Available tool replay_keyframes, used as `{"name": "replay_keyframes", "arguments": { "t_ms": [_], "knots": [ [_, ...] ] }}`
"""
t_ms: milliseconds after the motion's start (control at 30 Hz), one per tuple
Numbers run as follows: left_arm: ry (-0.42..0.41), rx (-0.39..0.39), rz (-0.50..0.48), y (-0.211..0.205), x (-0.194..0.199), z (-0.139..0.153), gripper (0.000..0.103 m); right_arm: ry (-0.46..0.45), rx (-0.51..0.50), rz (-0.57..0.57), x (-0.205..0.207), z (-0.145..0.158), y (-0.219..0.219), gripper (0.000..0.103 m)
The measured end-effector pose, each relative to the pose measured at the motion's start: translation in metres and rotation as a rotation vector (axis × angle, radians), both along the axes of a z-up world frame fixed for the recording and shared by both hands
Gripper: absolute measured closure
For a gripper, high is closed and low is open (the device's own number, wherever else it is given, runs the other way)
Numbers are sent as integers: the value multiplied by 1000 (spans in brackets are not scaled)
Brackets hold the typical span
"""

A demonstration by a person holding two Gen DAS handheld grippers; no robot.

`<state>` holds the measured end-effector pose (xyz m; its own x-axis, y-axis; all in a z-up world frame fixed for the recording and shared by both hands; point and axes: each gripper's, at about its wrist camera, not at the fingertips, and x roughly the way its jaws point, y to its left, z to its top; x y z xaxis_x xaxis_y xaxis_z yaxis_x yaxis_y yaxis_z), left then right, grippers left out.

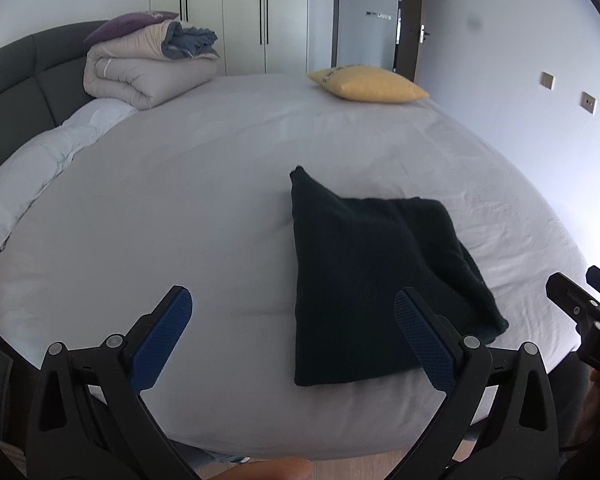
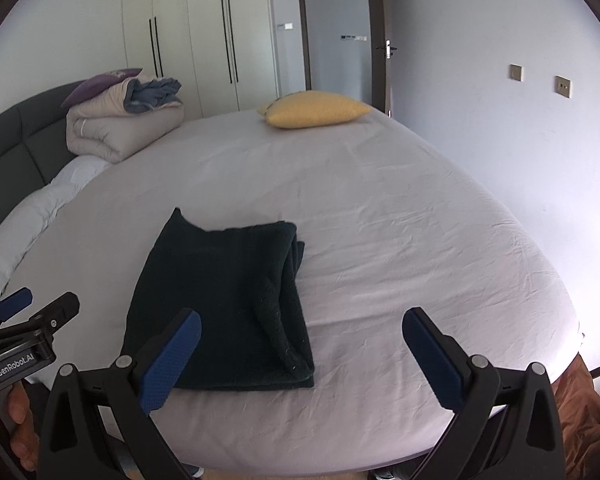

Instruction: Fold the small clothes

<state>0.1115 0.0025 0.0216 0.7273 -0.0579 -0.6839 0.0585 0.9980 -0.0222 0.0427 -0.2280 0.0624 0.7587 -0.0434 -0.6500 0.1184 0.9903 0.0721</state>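
A dark green, nearly black garment [image 1: 364, 276] lies folded into a rough rectangle on the white bed sheet [image 1: 204, 208] near the front edge; it also shows in the right wrist view [image 2: 228, 304], with layered folds along its right side. My left gripper [image 1: 294, 316] is open and empty, held above the bed's front edge just left of the garment. My right gripper [image 2: 302, 336] is open and empty, held above the garment's near right corner. The right gripper shows at the right edge of the left wrist view [image 1: 576, 300], and the left gripper at the left edge of the right wrist view [image 2: 32, 320].
A yellow pillow [image 1: 368, 84] lies at the far side of the bed. A rolled beige duvet [image 1: 140, 76] with a purple pillow on it sits at the headboard, and a white pillow [image 1: 32, 176] lies to the left. Wardrobes and a door stand behind.
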Motion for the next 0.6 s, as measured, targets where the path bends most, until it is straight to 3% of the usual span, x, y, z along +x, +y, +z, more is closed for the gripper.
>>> {"name": "replay_keyframes", "arguments": {
  "t_ms": [600],
  "knots": [
    [46,-20,-2,-4,13,-26,0,58,-19,34,7,-17,14,0]
  ]
}}
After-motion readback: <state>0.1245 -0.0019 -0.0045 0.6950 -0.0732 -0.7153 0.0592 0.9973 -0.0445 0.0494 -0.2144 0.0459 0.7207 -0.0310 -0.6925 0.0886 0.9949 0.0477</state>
